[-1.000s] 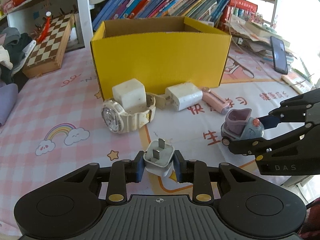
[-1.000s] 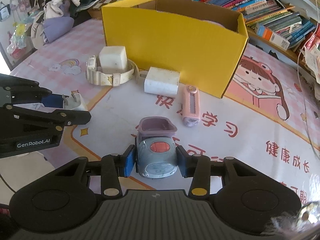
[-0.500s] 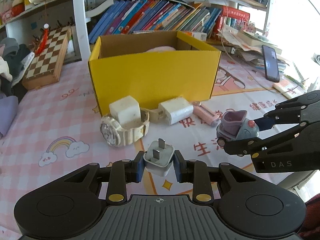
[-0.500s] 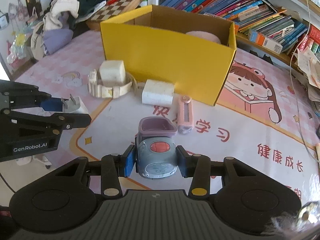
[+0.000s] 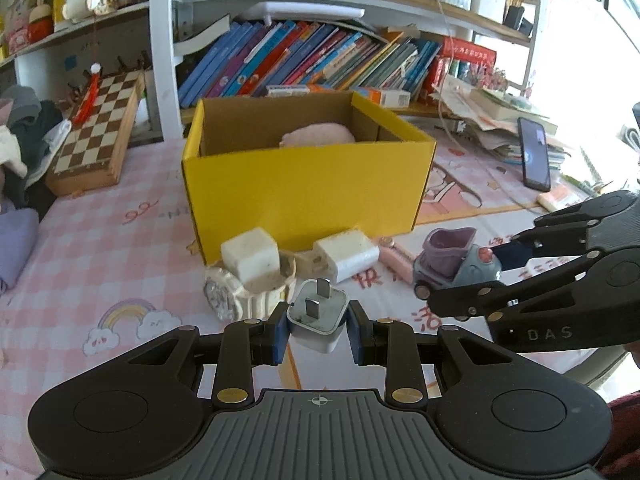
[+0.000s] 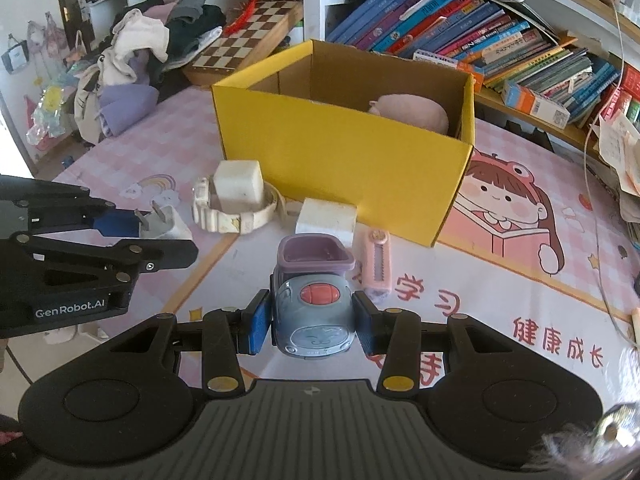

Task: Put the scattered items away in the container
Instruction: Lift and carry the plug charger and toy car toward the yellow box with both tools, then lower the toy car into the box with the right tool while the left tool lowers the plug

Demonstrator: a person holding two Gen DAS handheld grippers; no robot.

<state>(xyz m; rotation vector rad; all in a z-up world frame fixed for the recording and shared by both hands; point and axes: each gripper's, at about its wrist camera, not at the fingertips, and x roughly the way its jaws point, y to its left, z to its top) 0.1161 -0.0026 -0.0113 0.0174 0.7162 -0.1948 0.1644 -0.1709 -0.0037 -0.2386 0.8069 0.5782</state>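
My left gripper (image 5: 318, 330) is shut on a white plug adapter (image 5: 317, 316), held above the mat in front of the yellow cardboard box (image 5: 308, 184). My right gripper (image 6: 312, 322) is shut on a grey and purple toy car (image 6: 314, 300), also lifted, to the right of the left one. The box (image 6: 340, 152) is open on top with a pink soft item (image 5: 318, 136) inside. On the mat before the box lie a cream watch (image 5: 244, 296) with a white cube (image 5: 250, 254) on it, a white charger block (image 5: 348, 254) and a pink utility knife (image 6: 378, 260).
A chessboard (image 5: 100, 132) lies at the back left beside a pile of clothes (image 6: 132, 64). A shelf of books (image 5: 312, 60) stands behind the box. A phone (image 5: 534, 152) and stacked papers lie at the back right. The table edge runs near both grippers.
Both grippers have risen with their objects still held, so the box's inside and the pink item in it have come into view.
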